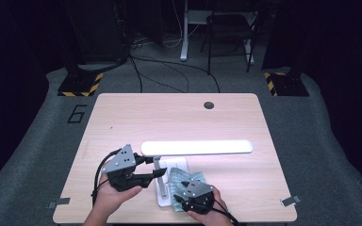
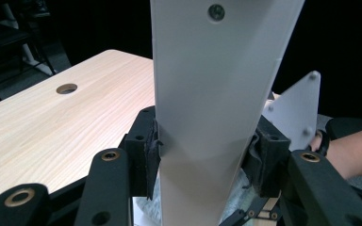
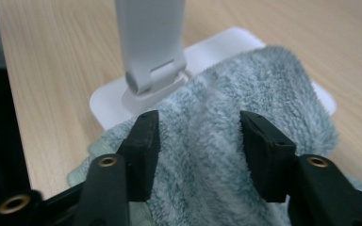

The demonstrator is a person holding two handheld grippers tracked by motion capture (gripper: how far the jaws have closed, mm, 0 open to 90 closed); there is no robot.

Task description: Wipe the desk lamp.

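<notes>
Two grippers work a white desk lamp (image 1: 169,162) at the near edge of my wooden table (image 1: 122,117), seen from above. At left, my left gripper (image 1: 143,172) is clamped on the lamp's flat upright arm (image 2: 207,117), pads pressed to both of its narrow edges; the plastic looks rigid and smooth, so I judge it light but slippery, best held low on the arm where it is steadiest. The long lamp head (image 1: 198,147) stretches level toward the right above the table. Farther right, a pale blue-green cloth (image 3: 245,141) lies bunched over the lamp's flat base (image 3: 113,99), touching the hinge foot. It looks soft, fluffy and limp, likely to sag and fold, so a pinch on a raised ridge should serve. My right gripper (image 3: 195,150) stands about half apart, a fold of cloth between its pads, and I cannot tell whether they press it.
</notes>
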